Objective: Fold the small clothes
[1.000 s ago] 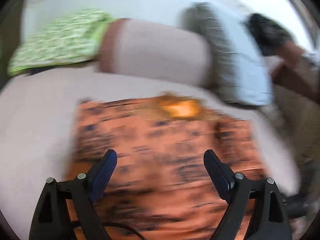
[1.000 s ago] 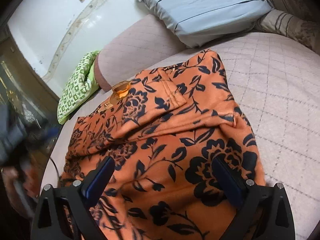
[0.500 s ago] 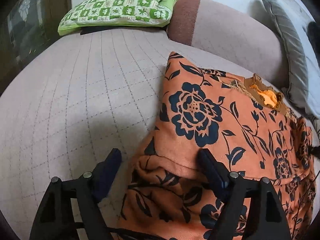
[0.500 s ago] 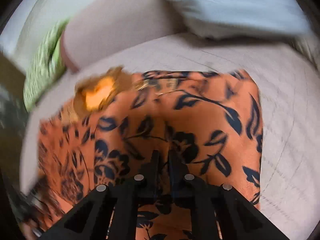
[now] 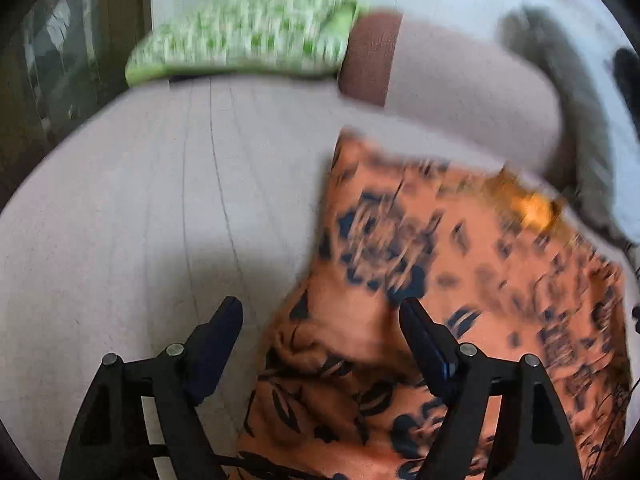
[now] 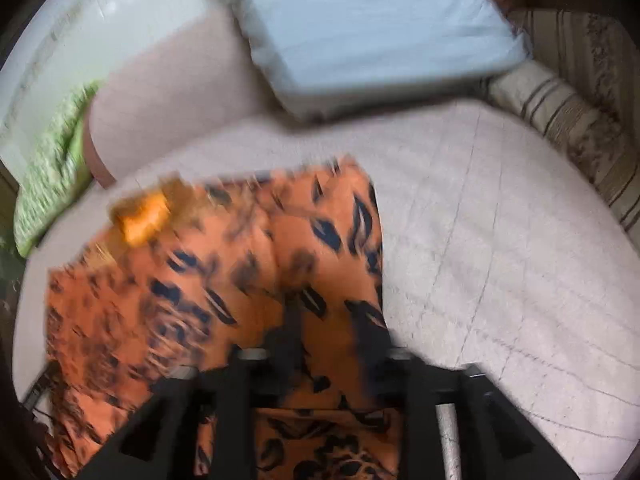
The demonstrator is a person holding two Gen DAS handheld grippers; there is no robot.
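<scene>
On the quilted pale-pink bed cover (image 5: 168, 208) lay the orange garment (image 5: 472, 288) with its dark floral print, soft, rumpled and doubled over itself, its near left edge sitting between the spread fingers of the left gripper (image 5: 320, 320), which angled steeply down with neither pad pressing the cloth. Over the garment's right part (image 6: 224, 280) the right gripper (image 6: 328, 324), blurred and also tipped downward, had its jaws opening, with fabric showing between them. Behind lay a green checked cushion (image 5: 248, 40), a smooth pale-blue pillow (image 6: 372, 28) and a rounded pink bolster (image 5: 472, 80).
</scene>
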